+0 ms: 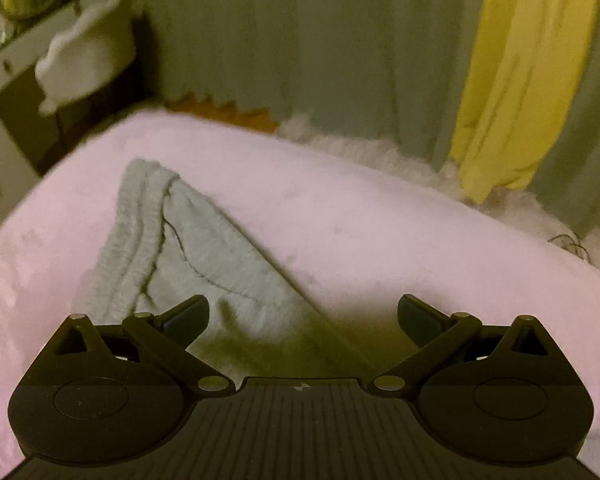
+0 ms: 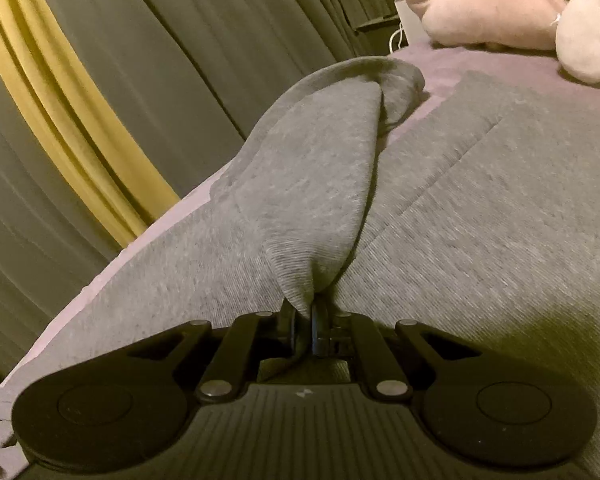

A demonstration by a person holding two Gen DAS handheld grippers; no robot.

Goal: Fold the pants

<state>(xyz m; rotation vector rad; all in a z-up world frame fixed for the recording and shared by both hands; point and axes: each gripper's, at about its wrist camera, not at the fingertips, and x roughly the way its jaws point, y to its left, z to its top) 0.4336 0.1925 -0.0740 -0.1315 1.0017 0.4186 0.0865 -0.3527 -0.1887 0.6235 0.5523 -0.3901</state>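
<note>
Grey sweatpants [image 1: 204, 256] lie on a pink bed sheet [image 1: 380, 224]; in the left wrist view their ribbed waistband [image 1: 136, 232] and a dark drawstring show at centre left. My left gripper [image 1: 303, 316] hovers above them, open, nothing between its fingers. In the right wrist view the same grey pants [image 2: 480, 208] spread across the bed, and a fold of the fabric [image 2: 316, 200] rises in a ridge toward my right gripper [image 2: 305, 320], which is shut on that fold, pinching it between the pads. The far leg end [image 2: 396, 80] curls over near the bed's edge.
Grey-green curtains [image 1: 320, 40] with a yellow drape [image 1: 512, 80] hang behind the bed. A shelf with a white cloth [image 1: 84, 56] stands at the far left. A white fluffy rug [image 1: 380, 148] lies beyond the bed. Pink plush pillows [image 2: 500, 12] sit at the bed's far right.
</note>
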